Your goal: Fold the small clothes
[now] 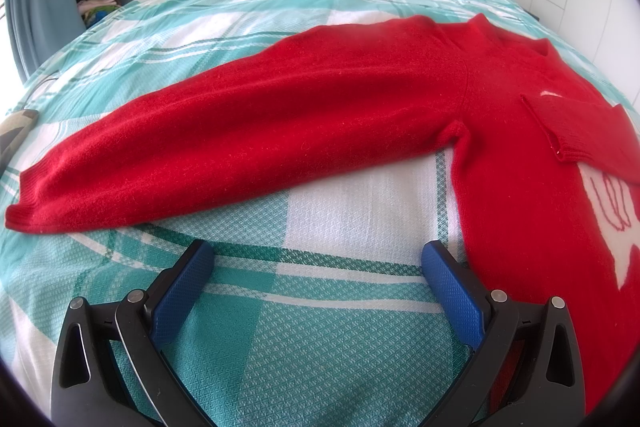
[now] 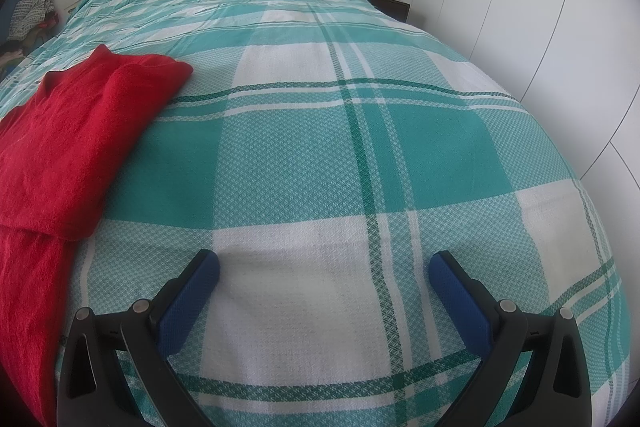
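I am looking down both cameras at a red knitted sweater lying flat on the bed, over a teal-and-white checked cover. In the left wrist view one sleeve is stretching out to the left, its ribbed cuff at the far left, while the other sleeve is already lying folded across the chest, its cuff resting on the white motif. In the right wrist view the folded shoulder is showing only at the left edge.

My left claw is hanging spread wide just near of the outstretched sleeve, gripping nothing; its right finger is sitting beside the body hem — whether it is touching the wool I cannot quite tell through the fisheye. My right claw is also spread and empty, hovering over bare cover well right of the garment.

I am judging the knit as light, soft and limp, fuzzy enough to cling to itself and to the cover rather than slide. It is likely to sag and stretch if lifted by one point, so I would be pinching the thicker ribbed cuff of the open sleeve — the firmest edge — and carrying it low across the chest, keeping the shoulder seam as the fold line.
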Motion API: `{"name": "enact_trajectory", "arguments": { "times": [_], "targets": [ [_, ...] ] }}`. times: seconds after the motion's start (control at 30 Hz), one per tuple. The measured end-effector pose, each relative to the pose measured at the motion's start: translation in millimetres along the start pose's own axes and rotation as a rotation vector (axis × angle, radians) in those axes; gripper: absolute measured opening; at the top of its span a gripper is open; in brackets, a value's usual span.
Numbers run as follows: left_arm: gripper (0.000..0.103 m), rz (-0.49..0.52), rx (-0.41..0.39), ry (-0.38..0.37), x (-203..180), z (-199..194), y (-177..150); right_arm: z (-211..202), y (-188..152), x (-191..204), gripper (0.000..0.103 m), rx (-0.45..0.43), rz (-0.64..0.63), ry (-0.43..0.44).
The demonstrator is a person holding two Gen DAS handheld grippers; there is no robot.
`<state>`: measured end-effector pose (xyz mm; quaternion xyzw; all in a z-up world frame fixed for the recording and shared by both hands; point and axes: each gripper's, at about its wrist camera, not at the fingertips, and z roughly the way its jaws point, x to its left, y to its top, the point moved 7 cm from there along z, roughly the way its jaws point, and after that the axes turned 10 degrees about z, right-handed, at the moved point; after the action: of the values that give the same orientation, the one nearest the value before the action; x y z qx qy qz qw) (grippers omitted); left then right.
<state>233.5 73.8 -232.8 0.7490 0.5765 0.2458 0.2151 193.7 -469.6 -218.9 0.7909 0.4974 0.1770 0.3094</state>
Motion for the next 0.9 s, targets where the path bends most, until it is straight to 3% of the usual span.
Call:
{"name": "enact_trajectory", "arguments": {
  "times": [0.9],
  "targets": [
    [0.103, 0.001, 0.0, 0.012, -1.6, -0.1, 1.2, 0.1, -0.1, 0.3, 0.103, 0.0, 0.0, 0.0]
  ]
}}
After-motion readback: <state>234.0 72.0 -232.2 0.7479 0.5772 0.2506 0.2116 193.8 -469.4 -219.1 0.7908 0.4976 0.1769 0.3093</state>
